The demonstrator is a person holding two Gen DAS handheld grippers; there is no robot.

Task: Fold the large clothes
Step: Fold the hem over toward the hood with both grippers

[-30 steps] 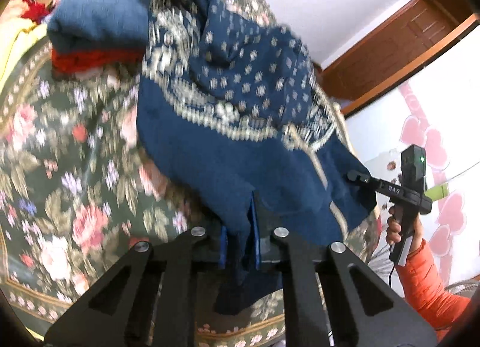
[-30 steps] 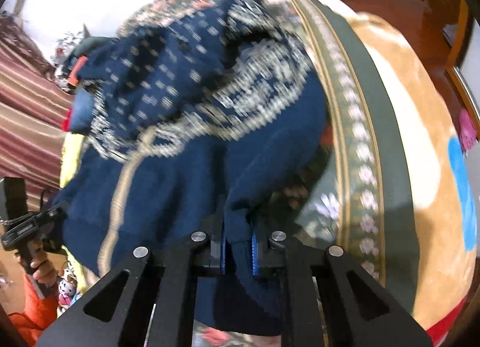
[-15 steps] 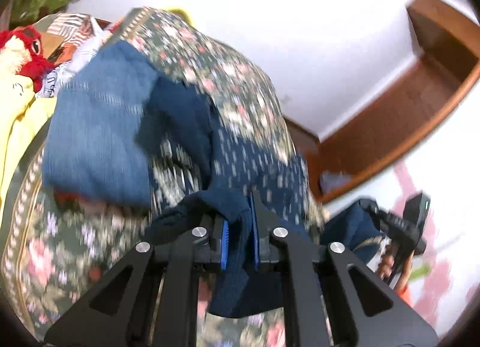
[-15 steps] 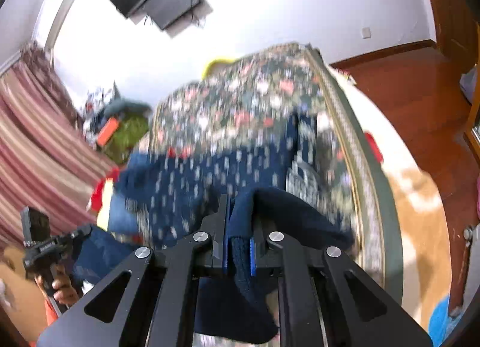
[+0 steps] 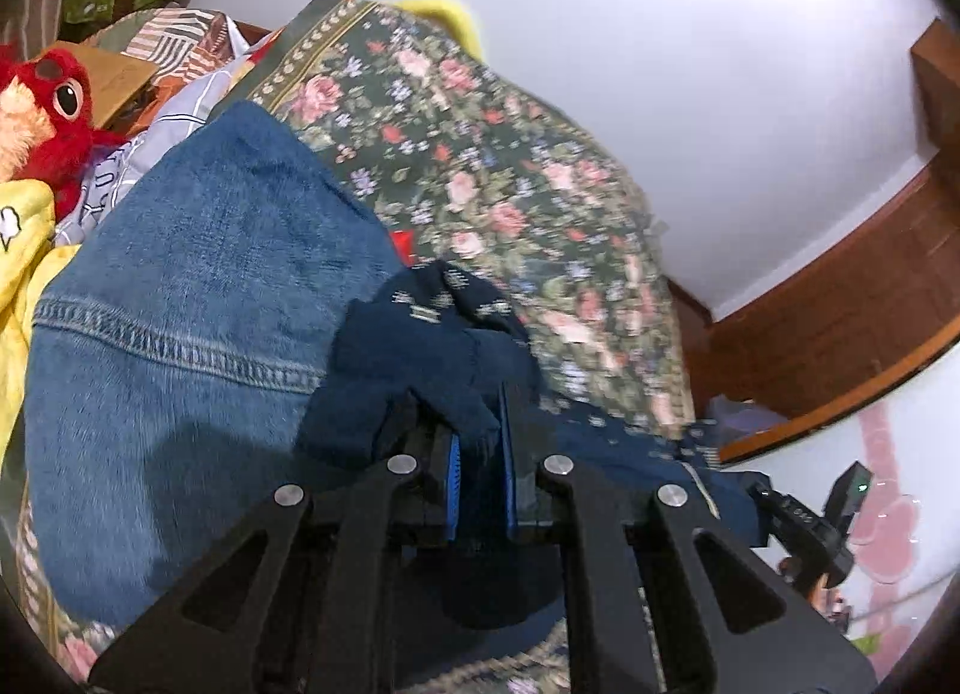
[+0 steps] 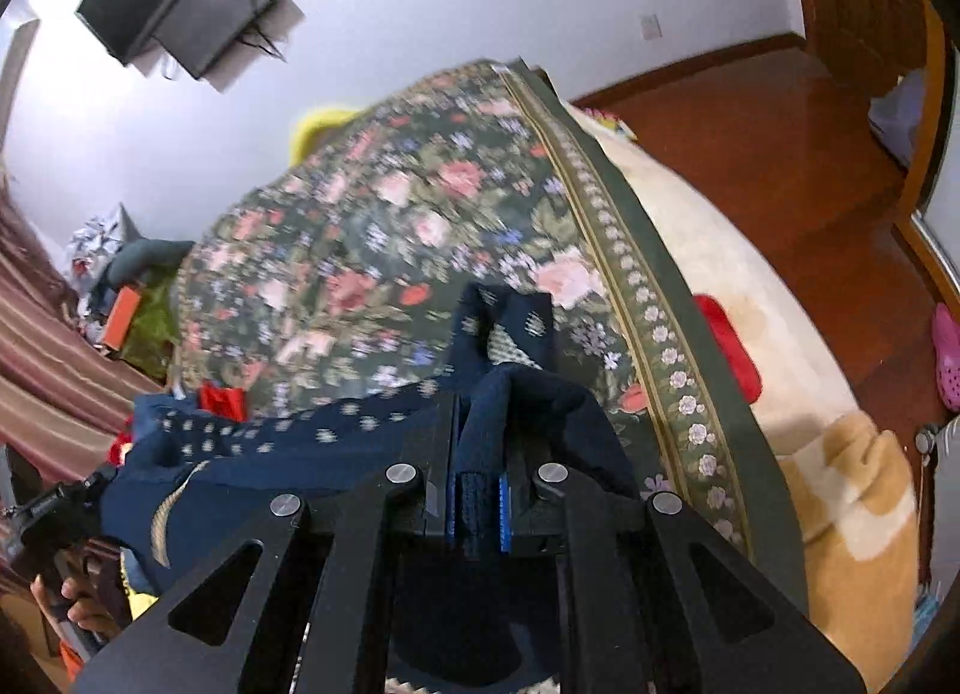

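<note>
Left gripper (image 5: 480, 475) clamped on a fold of the navy sweater (image 5: 420, 358); right gripper (image 6: 477, 499) likewise pinching a ribbed edge of the same sweater (image 6: 288, 424). Sweater hangs between the two tools, bunched over the fingers, dotted pattern facing up.

Just beyond the left tool: folded denim garment (image 5: 180, 334), touching the sweater's left side. Both lie on a floral bedspread (image 6: 372, 226) with a dark green border. Beside the border, a cream and tan blanket (image 6: 750, 298) with a red patch.

Further out: red plush toy (image 5: 54, 117) and yellow fabric (image 5: 24, 250) at the left edge, wood floor (image 6: 750, 111), white wall, wall-mounted TV (image 6: 180, 9).

Lower sweater is hidden behind the tool bodies. Bedspread print is motion-blurred in the right wrist view. Red item (image 6: 222, 400) near the sweater is mostly covered, can't identify. Opposite tool is cut off at the frame edge in each view.
</note>
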